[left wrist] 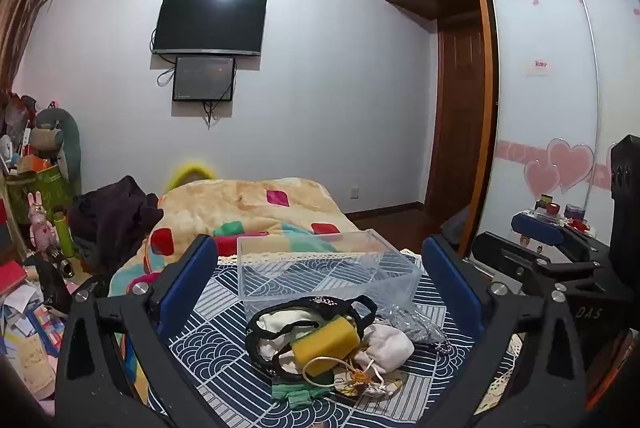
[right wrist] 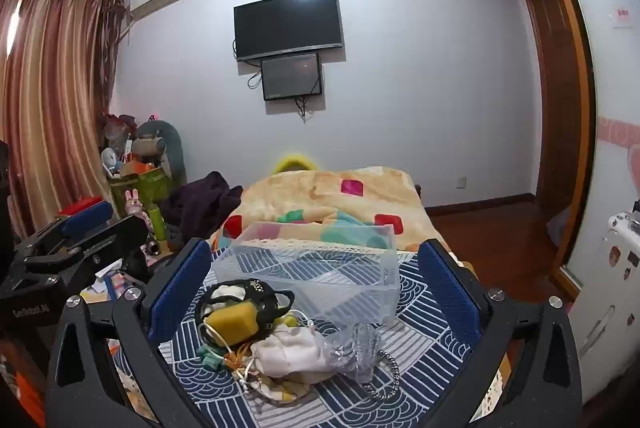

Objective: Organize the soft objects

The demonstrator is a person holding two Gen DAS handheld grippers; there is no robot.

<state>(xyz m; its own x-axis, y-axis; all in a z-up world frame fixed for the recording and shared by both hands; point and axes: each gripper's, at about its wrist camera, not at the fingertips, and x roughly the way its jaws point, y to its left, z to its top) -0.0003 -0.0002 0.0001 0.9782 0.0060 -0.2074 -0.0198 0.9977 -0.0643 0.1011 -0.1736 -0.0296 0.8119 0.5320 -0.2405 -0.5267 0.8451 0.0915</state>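
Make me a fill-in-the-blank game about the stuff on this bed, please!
1. The clear plastic box has ____ inside it.
2. The yellow sponge rests on the ____ mesh bag.
3. Both the left gripper and the right gripper have their jaws ____.
4. The pile of soft things lies on a blue and ____ patterned cloth.

Missing words: nothing; black; open; white

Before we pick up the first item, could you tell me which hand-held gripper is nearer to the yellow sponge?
Left, by a judgement. The left hand-held gripper has the yellow sponge centred between its fingers; for the right hand-held gripper it lies off to the left.
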